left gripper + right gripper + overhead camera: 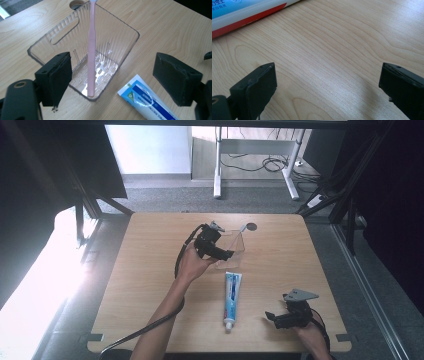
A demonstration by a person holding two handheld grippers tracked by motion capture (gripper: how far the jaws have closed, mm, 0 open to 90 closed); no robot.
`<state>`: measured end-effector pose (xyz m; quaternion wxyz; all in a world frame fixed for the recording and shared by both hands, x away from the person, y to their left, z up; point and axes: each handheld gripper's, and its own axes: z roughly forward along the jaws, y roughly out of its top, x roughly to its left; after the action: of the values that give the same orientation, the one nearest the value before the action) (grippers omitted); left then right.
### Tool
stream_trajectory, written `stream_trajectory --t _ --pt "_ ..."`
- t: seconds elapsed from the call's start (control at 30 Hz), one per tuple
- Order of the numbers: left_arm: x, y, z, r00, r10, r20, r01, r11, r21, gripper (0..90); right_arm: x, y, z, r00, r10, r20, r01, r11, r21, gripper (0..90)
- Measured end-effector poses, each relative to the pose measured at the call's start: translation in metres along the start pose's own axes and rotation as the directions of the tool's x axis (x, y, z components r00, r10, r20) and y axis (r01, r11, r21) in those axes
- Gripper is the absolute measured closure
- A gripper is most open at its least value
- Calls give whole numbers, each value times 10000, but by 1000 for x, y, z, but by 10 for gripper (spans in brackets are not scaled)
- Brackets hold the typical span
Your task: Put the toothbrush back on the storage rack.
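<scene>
While pink toothbrush (91,53) is standing in clear holder (120,35), left gripper (112,75) is hovering wide open; right gripper (327,85) is resting open near toothpaste (232,299).

High view looks down from above the table (150,270); both gripper views sit close, sharing its toothpaste tube (232,299)

Harsh daylight floods in from the left, bleaching the floor beside the pale wooden tabletop (150,285) to blank white, while dark frames hem both sides. A soft sheen glints off the wood grain in the right gripper view, where shadows fall faint and edges blur slightly.
</scene>
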<state>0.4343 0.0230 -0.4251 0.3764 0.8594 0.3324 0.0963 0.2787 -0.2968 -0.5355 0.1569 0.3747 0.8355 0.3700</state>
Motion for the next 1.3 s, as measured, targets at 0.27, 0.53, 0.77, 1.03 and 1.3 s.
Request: stream_trajectory --t 0.27,0.53,0.77,1.03,1.3 --pt "-4 -13 -7 9996 179 -196 -176 9998 137 139 0 0 0 10000 8 20 -8 10000 3 15" --pt "-6 -27 -15 9995 266 -181 -265 9996 108 130 1 0 0 10000 16 22 -16 10000 19 15" --pt "-10 -41 -25 9989 417 -221 -418 9991 -32 129 1 0 0 10000 6 38 -6 10000 12 15" --pt "-13 -60 -33 9984 506 -240 -506 9987 7 130 1 1 0 10000 -24 67 24 10000 -18 15" --pt "-17 -80 -36 9983 555 -193 -556 9985 -10 131 2 1 0 10000 -46 79 46 10000 -40 15"
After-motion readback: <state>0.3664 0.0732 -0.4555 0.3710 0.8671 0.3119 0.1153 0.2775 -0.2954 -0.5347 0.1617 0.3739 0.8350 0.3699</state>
